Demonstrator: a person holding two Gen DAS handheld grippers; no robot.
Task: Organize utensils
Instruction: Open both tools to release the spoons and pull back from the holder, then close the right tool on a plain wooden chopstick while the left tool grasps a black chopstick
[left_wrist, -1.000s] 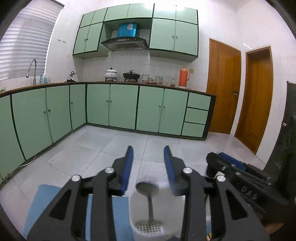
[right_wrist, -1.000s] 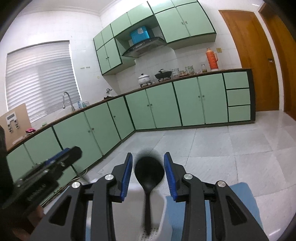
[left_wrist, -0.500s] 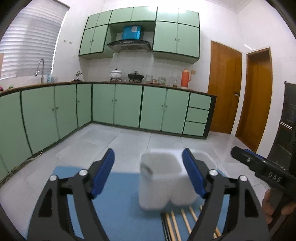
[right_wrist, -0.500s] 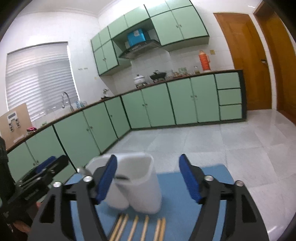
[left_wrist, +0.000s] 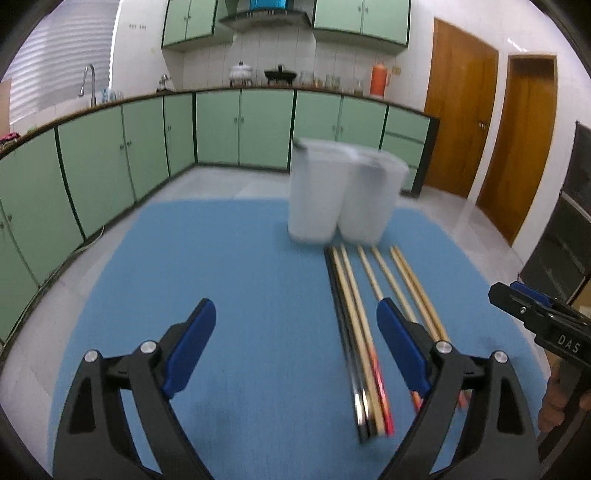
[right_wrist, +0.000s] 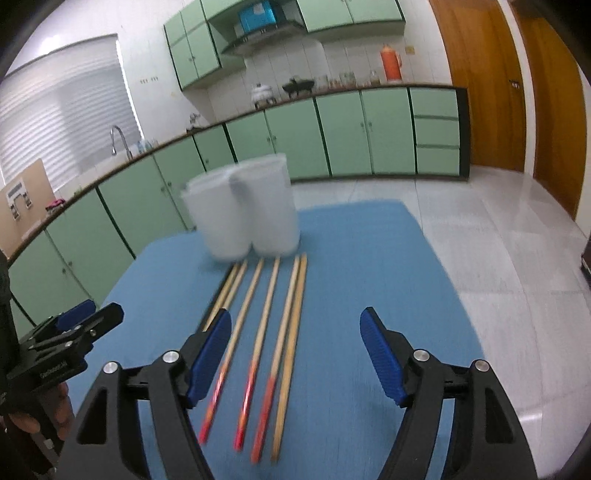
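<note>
**Hovering over the chopsticks, nothing yet in hand**

You hold the left gripper (left_wrist: 295, 328) with jaws opening and the right gripper (right_wrist: 295, 339) spread, both empty. The chopsticks (right_wrist: 275, 332) lie before the white holder (right_wrist: 243, 210): light, stiff, probably slippery; pinch mid-shaft. Blue desk (left_wrist: 221, 266); green kitchen cabinets (left_wrist: 243, 125) beyond.

Brightness: even, fairly bright indoor light, slightly cool.
Light source: window blinds (right_wrist: 70, 122) glow pale on the left.
Glare: soft sheen on the floor tiles (right_wrist: 517, 229).
Blur: white holder (left_wrist: 343, 195) and chopsticks (right_wrist: 258, 350) smeared by motion; near tongs sharper.
Distortion: strong fisheye; cabinets (left_wrist: 110, 158) bow, black vignette in the corners.
Shadows: faint and soft on the blue mat (left_wrist: 240, 277).
</note>
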